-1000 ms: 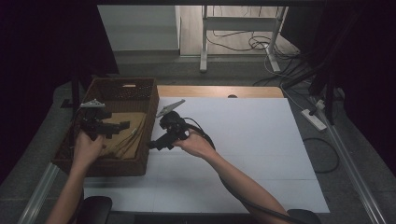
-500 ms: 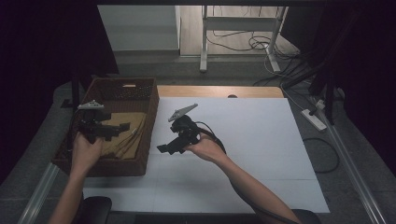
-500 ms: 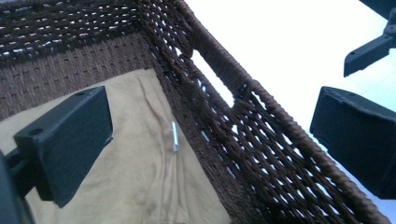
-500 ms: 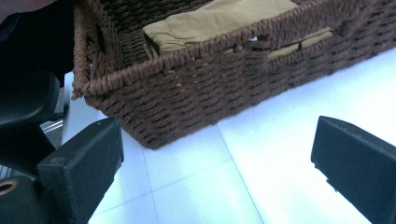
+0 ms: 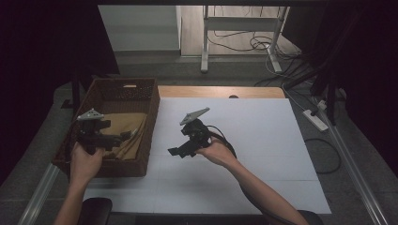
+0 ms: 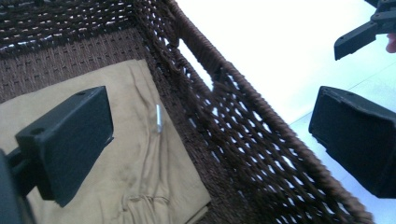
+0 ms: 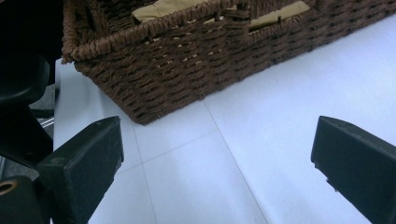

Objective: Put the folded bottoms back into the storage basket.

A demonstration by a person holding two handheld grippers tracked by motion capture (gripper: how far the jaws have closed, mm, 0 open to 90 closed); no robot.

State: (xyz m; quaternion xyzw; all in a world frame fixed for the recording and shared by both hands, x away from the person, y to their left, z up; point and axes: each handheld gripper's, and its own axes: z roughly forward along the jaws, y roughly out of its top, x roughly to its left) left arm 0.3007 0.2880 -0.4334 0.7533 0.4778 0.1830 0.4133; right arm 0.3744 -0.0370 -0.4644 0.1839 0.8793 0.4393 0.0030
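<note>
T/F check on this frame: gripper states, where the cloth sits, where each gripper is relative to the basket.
1. The tan cloth lies inside the wicker basket. True.
2. The left gripper is shut on the cloth. False: its jaws stand wide apart, one over the cloth, one outside the basket wall, holding nothing.
3. The right gripper is over the white table surface, outside the basket. True.
4. The right gripper holds a corner of the cloth. False: its jaws are open and empty above the table.
5. The basket sits at the table's right end. False: it is at the left end, by the person's left hand.
</note>
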